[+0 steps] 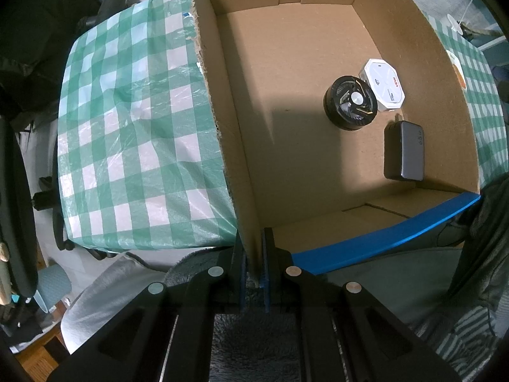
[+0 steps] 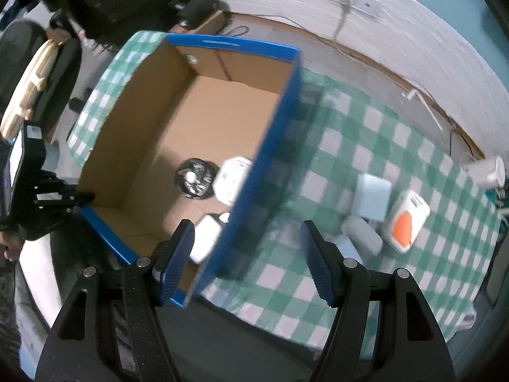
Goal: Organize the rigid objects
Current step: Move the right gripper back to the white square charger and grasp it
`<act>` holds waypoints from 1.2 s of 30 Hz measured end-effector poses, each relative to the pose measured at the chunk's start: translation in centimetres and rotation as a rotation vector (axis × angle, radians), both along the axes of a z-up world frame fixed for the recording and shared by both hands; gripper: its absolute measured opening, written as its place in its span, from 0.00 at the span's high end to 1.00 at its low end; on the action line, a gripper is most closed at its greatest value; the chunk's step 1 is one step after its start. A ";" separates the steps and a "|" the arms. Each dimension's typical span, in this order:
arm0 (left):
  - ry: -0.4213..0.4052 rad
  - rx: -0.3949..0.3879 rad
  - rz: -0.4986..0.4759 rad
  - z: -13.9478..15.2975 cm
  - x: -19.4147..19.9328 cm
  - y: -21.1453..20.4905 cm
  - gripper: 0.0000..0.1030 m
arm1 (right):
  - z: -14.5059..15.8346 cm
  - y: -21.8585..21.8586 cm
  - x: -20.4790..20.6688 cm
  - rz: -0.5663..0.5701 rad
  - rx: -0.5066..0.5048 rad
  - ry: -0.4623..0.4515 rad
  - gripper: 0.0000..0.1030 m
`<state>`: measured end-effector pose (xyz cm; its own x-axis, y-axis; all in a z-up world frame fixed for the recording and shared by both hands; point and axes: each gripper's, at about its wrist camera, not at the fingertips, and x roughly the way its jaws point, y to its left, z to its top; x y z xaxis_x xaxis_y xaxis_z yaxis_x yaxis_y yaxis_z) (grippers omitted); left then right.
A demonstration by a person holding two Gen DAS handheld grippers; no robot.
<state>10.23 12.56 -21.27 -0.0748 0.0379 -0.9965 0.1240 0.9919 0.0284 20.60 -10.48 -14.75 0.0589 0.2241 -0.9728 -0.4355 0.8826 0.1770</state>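
Cardboard box (image 1: 318,165) — round black fan (image 1: 350,103) inside.

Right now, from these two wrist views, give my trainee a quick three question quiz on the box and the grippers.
1. True or false: the left gripper is shut on the cardboard box wall.
2. Which item is outside the box? A black round fan; B white octagonal device; C white and orange device.
3. Fill in: the right gripper holds ____.

Key: 1 true; 2 C; 3 nothing, its jaws stand open.
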 end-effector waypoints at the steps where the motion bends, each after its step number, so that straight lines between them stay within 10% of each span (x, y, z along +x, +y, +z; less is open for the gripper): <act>1: 0.000 0.000 0.000 0.0 0.0 0.1 0.93 | -0.1 -0.8 0.0 -0.015 -0.001 0.006 0.33; 15: 0.002 0.003 -0.003 0.1 0.0 0.1 0.93 | -7.3 -10.7 0.6 -0.273 -0.036 0.165 0.33; 36: 0.003 0.002 -0.002 0.2 -0.1 0.1 0.93 | -14.3 -13.6 1.2 -0.515 0.000 0.295 0.30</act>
